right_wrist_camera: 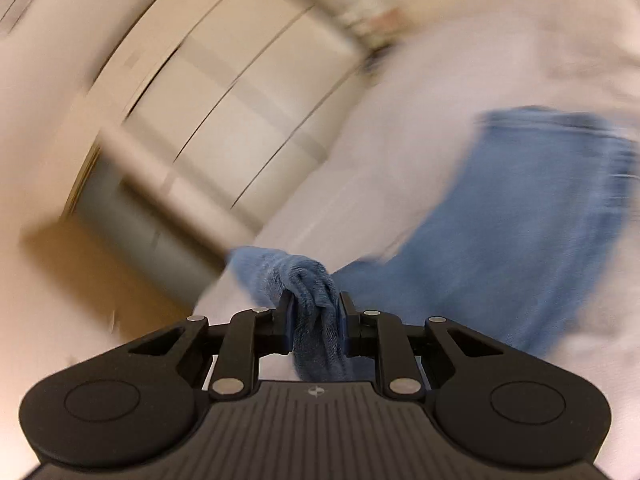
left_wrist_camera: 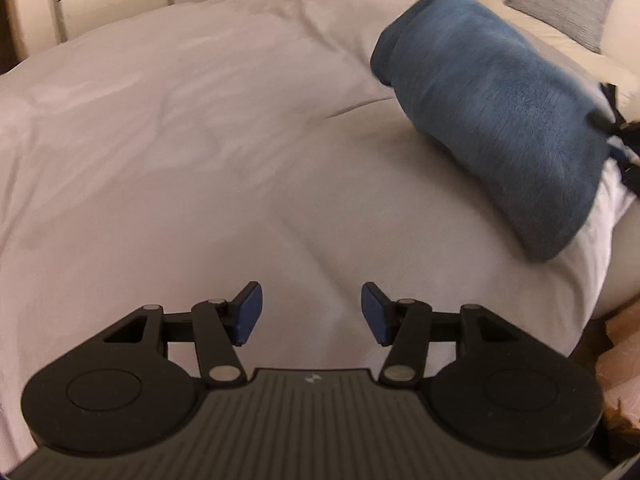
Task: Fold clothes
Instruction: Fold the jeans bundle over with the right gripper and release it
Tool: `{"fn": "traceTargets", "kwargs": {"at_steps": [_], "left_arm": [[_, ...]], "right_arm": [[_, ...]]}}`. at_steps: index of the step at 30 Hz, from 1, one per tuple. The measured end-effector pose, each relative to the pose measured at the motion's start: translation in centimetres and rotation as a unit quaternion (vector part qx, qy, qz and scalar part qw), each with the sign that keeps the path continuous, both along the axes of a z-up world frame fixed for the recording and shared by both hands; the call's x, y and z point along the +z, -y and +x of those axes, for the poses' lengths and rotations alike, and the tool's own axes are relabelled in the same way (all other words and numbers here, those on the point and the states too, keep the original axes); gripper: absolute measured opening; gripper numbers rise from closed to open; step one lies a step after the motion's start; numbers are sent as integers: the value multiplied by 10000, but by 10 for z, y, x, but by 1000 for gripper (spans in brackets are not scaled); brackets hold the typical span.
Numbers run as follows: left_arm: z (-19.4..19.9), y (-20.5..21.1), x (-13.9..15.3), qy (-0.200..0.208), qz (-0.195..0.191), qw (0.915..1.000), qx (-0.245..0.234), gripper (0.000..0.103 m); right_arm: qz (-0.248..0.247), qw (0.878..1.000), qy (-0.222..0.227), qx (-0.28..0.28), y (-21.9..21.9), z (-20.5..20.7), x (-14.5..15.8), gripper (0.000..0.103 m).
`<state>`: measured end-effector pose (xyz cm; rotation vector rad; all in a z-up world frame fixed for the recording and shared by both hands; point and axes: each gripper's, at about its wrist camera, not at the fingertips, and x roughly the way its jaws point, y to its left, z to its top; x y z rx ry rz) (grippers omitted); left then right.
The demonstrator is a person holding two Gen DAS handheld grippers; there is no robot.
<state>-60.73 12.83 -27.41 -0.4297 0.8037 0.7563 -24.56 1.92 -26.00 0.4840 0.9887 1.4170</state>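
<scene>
While blurred, pale bed, left hand-held gripper apart, right clamping blue garment.

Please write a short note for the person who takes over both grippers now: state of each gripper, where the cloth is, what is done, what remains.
Left gripper: open, empty, above the grey bed cover.
Right gripper: shut on a bunched edge of the blue garment.
The garment hangs lifted over the bed's right side; the picture is blurred by motion.
Done: garment picked up. Whether any fold is made cannot be told.
Left: lay it flat, fold it.
</scene>
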Motion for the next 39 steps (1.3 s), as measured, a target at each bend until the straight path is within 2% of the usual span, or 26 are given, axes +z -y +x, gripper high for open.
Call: {"fn": "traceTargets", "kwargs": {"at_steps": [3,6,9,14,16,17,19,20,21,22,25,26,29,30,32,35,37,39], "left_arm": [[30,1,2,90,24,9995,-294,50],[60,2,5,192,60,9982,-561,50],[86,7,12,370,171,9959,-804,50],[127,12,24,679,340,9904,-1154,50],[141,14,23,699,335,9892,-1242,50],[147,16,21,655,352,9892,-1267,50],[158,20,20,624,405,9891,-1274,50],[161,21,20,634,425,9890,-1267,50],[162,20,22,662,415,9888,-1270,50],[162,20,23,693,386,9884,-1296,50],[166,23,26,673,463,9869,-1390,50],[169,23,24,640,478,9866,-1421,50],[179,24,18,544,445,9863,-1490,50],[180,25,15,496,420,9867,-1493,50],[182,26,10,395,411,9871,-1497,49],[184,24,7,350,412,9872,-1504,49],[184,20,7,376,412,9877,-1462,49],[185,18,7,418,416,9882,-1413,49]], "right_arm": [[-303,9945,-834,-548,4,52,-45,20],[-558,9807,-1679,-832,6,80,-88,20],[-313,9779,-1899,-811,10,83,-97,21],[-133,9849,-1589,-673,3,81,-84,21],[-24,9864,-1530,-597,2,80,-78,32],[8,9869,-1517,-549,-1,78,-76,42],[18,9899,-1336,-478,0,70,-71,46],[11,9917,-1200,-468,3,69,-68,46],[8,9934,-1036,-489,4,72,-65,24],[63,9948,-867,-539,8,74,-58,18],[346,9959,-227,-804,33,80,-27,16],[266,9946,71,-996,37,85,-18,16],[-326,9857,605,-1541,43,109,-6,16],[-604,9823,662,-1644,43,118,-9,16],[-1174,9785,414,-1647,35,138,-35,17],[-948,9824,247,-1593,41,143,-38,17],[-673,9852,402,-1525,46,137,-28,17],[-663,9850,635,-1464,44,134,-24,19]]}}
